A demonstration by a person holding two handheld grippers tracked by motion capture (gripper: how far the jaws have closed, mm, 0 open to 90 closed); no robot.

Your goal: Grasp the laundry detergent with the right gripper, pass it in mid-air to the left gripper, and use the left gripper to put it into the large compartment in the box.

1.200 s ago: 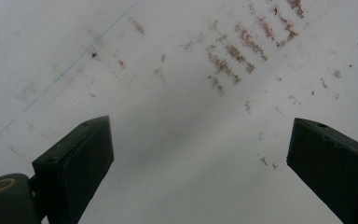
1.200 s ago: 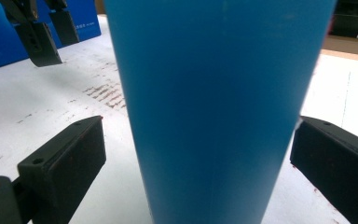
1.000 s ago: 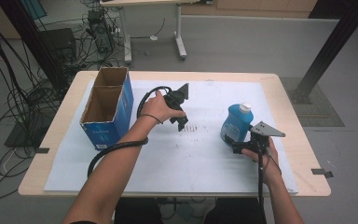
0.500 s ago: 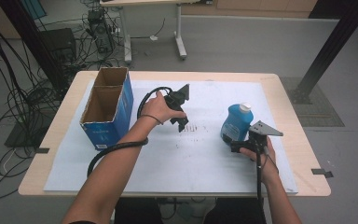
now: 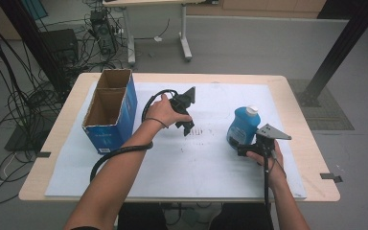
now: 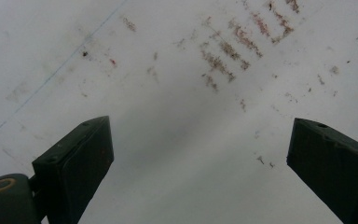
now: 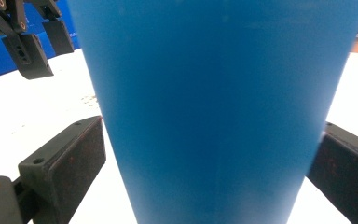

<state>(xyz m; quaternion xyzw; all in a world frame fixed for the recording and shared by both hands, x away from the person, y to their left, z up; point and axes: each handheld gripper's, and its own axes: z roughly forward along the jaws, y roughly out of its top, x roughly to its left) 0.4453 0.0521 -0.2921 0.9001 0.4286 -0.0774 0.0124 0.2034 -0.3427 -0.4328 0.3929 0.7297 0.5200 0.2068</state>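
A blue bottle (image 5: 242,125) with a white cap stands upright on the white paper, right of the middle. My right gripper (image 5: 240,146) reaches it from the near side. In the right gripper view the bottle (image 7: 214,93) sits between the two jaws, and both pads press against its sides. My left gripper (image 5: 188,127) hovers over the middle of the paper, pointing down. Its jaws (image 6: 200,158) stand wide open with only stained paper between them. The left gripper (image 7: 32,42) also appears far off in the right gripper view.
An open blue cardboard box (image 5: 110,108) with two compartments stands at the table's left side. White paper (image 5: 196,167) covers most of the wooden table (image 5: 311,143). A black cable (image 5: 120,153) trails from the left gripper across the paper.
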